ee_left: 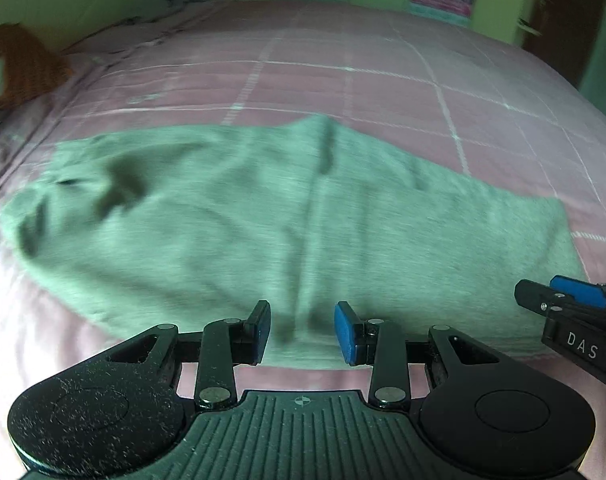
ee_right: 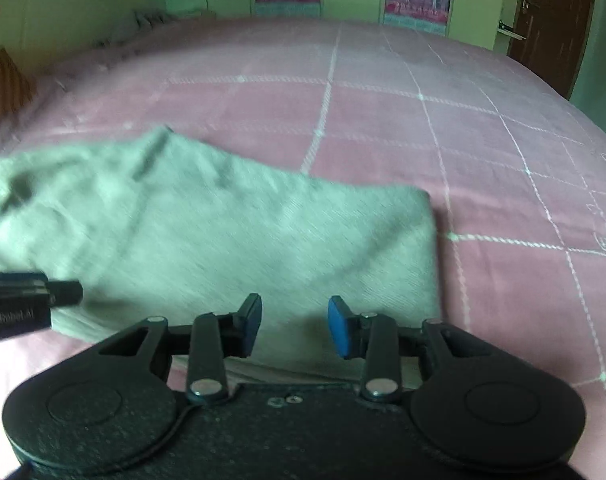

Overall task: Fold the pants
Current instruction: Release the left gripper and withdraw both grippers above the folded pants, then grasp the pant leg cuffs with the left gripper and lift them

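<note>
Grey-green pants (ee_left: pixel 263 220) lie flat on the pink bed, stretched left to right, with a wrinkled end at the left and a straight hem edge at the right (ee_right: pixel 427 248). My left gripper (ee_left: pixel 303 322) hovers over the near edge of the pants, its blue pads apart with nothing between them. My right gripper (ee_right: pixel 295 318) hangs over the right part of the pants near the hem, also open and holding nothing. Each gripper shows in the other's view: the right gripper (ee_left: pixel 559 296) at the far right, the left gripper (ee_right: pixel 65 292) at the far left.
The bed has a pink cover (ee_right: pixel 423 128) with white grid lines. An orange-brown cushion (ee_left: pixel 27 68) lies at the left edge, crumpled cloth (ee_right: pixel 151 20) sits by the far wall, green wardrobe doors stand behind, and a dark door (ee_right: pixel 551 20) is at the right.
</note>
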The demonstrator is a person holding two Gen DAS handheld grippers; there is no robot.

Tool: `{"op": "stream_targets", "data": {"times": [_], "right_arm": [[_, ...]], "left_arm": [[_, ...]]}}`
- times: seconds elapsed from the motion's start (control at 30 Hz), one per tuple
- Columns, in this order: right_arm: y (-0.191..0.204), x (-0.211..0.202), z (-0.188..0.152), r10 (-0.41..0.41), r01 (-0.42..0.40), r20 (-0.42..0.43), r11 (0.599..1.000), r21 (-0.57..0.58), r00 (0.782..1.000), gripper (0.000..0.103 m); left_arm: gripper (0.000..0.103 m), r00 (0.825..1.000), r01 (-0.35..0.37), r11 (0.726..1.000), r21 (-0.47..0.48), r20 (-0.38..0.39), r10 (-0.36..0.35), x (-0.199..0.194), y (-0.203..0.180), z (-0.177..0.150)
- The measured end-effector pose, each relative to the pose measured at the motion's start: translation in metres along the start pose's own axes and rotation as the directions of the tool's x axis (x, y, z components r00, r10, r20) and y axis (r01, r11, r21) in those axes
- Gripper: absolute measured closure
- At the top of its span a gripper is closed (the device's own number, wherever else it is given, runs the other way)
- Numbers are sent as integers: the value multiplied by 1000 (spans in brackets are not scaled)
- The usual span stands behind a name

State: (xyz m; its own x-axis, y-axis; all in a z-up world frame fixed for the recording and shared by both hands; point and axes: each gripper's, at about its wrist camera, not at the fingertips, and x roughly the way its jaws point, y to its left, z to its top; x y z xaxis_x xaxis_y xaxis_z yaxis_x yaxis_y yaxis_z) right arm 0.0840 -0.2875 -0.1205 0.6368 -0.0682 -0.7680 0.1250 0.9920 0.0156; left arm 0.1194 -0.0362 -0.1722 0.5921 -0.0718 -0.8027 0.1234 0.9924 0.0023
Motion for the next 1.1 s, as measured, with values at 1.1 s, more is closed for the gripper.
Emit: {"op": "stream_targets", "data": {"times": [1.1], "right_arm": [[96,26,17,64,-66,-29,997,-42,997,53]], "left_arm": [[29,997,38,807,-589,-31,-69,26,245,-38]]}}
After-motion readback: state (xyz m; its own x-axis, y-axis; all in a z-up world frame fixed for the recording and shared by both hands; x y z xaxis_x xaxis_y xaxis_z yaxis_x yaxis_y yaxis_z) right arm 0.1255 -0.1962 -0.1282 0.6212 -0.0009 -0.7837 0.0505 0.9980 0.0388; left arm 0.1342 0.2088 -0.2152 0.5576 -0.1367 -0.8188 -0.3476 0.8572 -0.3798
